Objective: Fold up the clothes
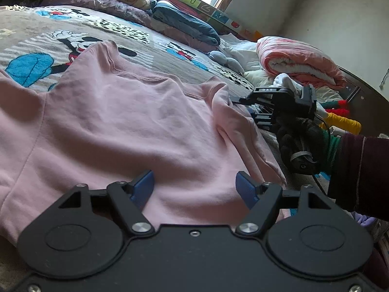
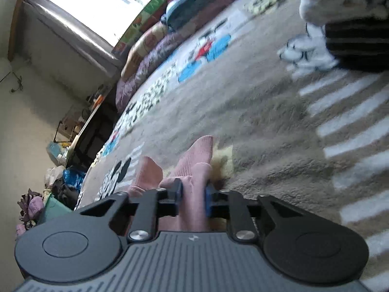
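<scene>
Pink top (image 1: 126, 121) flat on the bed (image 1: 150, 46), front up, neck at the far side, body spread wide toward the near edge. Right gripper (image 2: 193, 193) clenched on pink cloth, a ribbed cuff or edge poking out past the blue pads (image 2: 178, 192); in the left view, same gripper (image 1: 237, 101) at the far right shoulder of the top, with a fold of cloth bunched beside it. Left gripper (image 1: 194, 185) hanging wide and released, low over the near part of the top, nothing between the jaws. Step in hand, at a guess: folding the right side in. To do it well: keep the pinch tight, lift the cloth just clear of the bed, carry it left over the chest in a low, slow sweep. Best to press or pin the middle of the top with the free gripper, to stop the whole thing sliding on the fuzzy bed cover. Lay the cloth down flat, smooth the bunched fold, then let go. Same for the other side after. Pile of other clothes (image 1: 299, 60) far right, well apart, no bother.
</scene>
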A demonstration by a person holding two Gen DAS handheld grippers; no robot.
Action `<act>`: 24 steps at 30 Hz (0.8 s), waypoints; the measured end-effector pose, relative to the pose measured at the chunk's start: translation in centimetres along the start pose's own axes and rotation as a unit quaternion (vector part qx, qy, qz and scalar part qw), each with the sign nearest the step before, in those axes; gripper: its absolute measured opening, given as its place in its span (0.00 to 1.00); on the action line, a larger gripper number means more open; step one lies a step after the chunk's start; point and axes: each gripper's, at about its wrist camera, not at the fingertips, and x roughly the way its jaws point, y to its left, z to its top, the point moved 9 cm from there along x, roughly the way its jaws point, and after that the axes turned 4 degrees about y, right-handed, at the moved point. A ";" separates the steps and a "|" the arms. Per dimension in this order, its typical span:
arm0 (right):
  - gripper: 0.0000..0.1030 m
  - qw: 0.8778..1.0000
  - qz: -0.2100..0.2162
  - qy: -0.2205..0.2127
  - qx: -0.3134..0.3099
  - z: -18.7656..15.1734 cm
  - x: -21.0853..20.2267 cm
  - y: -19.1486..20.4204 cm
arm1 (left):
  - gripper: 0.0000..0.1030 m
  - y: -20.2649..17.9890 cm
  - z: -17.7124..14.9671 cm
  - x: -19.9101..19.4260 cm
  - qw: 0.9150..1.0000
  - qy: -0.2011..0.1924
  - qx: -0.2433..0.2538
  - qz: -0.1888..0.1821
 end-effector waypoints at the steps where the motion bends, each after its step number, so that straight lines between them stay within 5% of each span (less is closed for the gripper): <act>1: 0.13 1.000 -0.002 -0.011 -0.003 0.2 -0.7 0.3 | 0.71 0.0 0.0 0.0 1.000 0.000 0.001 0.001; 11: 0.08 0.996 0.001 -0.089 -0.030 1.2 -8.1 4.2 | 0.71 -0.2 -0.1 -0.1 1.000 -0.002 0.010 0.010; 24: 0.06 0.986 -0.019 -0.164 -0.008 0.5 -17.6 3.5 | 0.71 -0.5 -0.1 -0.2 1.000 -0.005 0.013 0.020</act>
